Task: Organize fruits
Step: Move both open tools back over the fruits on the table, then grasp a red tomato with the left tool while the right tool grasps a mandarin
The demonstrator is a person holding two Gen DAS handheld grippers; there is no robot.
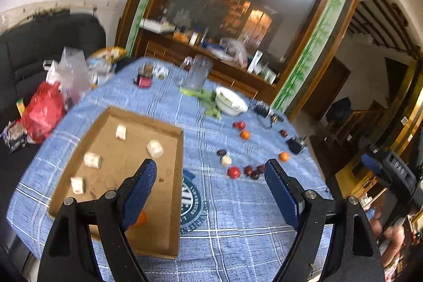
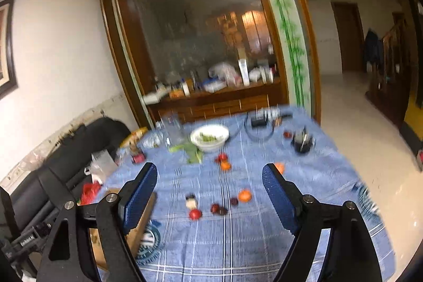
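A shallow cardboard tray (image 1: 174,192) lies on the blue checked tablecloth (image 1: 238,216). It holds several white wrapped pieces (image 1: 154,148) and one orange fruit (image 1: 141,218), partly hidden behind my left finger. Loose fruits lie right of the tray: a red one (image 1: 234,172), dark plums (image 1: 252,172), a pale one (image 1: 226,160) and oranges (image 1: 245,134). My left gripper (image 1: 208,184) is open and empty above the tray's right edge. My right gripper (image 2: 208,192) is open and empty above the fruits: a red one (image 2: 195,214), plums (image 2: 219,209), an orange (image 2: 244,195).
A white bowl (image 1: 231,101) with greens, a clear jug (image 1: 197,72), small dark gadgets (image 1: 296,144) and a cable sit at the table's far side. Bags, one red (image 1: 43,110), lie on a dark sofa at the left. A wooden cabinet stands behind.
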